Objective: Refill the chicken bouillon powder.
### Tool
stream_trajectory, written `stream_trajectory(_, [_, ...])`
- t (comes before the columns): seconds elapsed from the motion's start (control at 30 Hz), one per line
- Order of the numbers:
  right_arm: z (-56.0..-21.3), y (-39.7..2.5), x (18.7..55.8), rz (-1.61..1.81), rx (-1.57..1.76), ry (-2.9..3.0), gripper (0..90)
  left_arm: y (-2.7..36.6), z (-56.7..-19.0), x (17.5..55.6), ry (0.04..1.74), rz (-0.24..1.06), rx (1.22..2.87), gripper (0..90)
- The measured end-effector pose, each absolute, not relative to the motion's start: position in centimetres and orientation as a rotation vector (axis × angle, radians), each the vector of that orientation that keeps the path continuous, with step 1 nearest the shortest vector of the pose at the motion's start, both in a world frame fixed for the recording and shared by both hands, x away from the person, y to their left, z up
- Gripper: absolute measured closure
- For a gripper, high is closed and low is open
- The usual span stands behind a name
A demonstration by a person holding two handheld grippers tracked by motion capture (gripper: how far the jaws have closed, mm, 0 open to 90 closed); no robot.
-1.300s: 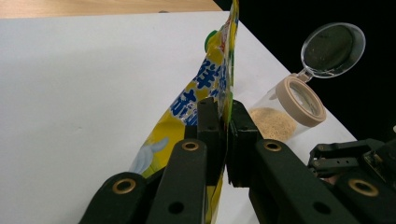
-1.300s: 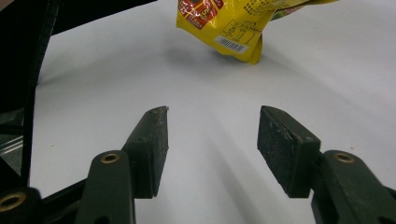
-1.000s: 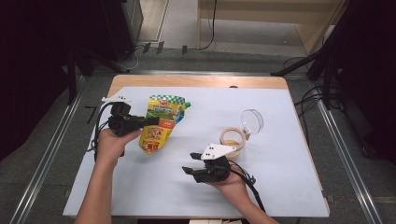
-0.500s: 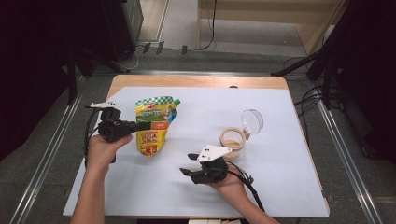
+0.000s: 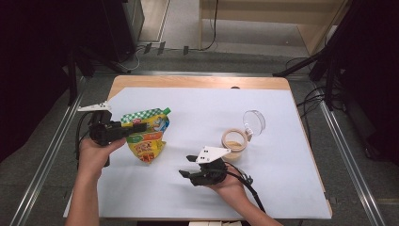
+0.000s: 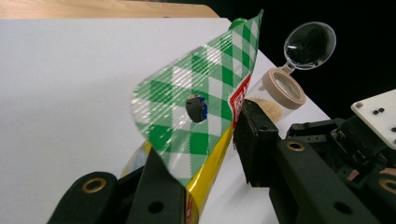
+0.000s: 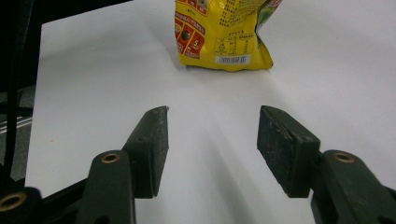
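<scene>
A yellow snack pouch (image 5: pixel 147 136) with a green-checked top lies on the left of the white-covered table (image 5: pixel 197 103). My left gripper (image 5: pixel 123 130) is shut on its top corner. In the left gripper view that checked corner (image 6: pixel 196 84) stands tilted up between the jaws. Near the front middle, my right gripper (image 5: pixel 186 166) rests open and holds nothing. The right gripper view has the jaws of my right gripper (image 7: pixel 210 126) wide apart, with the pouch's bottom edge (image 7: pixel 224 35) a short way ahead. A small beige jar (image 5: pixel 234 140) stands to the right, its clear hinged lid (image 5: pixel 254 121) flipped open.
The left gripper view has the jar (image 6: pixel 282 91) and its open lid (image 6: pixel 310 39) beyond the pouch, with the right gripper's body (image 6: pixel 345 135) beside them. A wooden table edge (image 5: pixel 197 82) runs along the back. Metal rails (image 5: pixel 339 141) flank the table.
My left gripper has dragged the pouch leftward and a little nearer the front, and the pouch has turned with it. The right gripper has stayed in place, open.
</scene>
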State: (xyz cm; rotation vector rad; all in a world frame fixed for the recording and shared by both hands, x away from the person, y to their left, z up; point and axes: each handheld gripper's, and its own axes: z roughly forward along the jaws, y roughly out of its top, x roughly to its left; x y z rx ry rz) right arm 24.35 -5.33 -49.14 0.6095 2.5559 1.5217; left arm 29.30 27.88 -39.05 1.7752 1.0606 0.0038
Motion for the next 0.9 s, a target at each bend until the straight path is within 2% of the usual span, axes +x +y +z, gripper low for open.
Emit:
stream_trajectory(0.57, [-49.0,-5.4,24.4,1.518,0.612,2.565,45.7,27.8,-35.8,28.5,1.065,0.050,1.782,69.3])
stream_trajectory(0.73, [-48.8,-5.3,24.4,1.521,0.602,2.582,46.1,28.0,-34.8,28.5,1.125,0.036,1.751,62.9])
stream_trajectory(0.9, [-48.4,-5.4,24.2,1.519,0.597,2.613,46.5,27.7,-33.7,28.4,1.105,0.064,1.752,60.6])
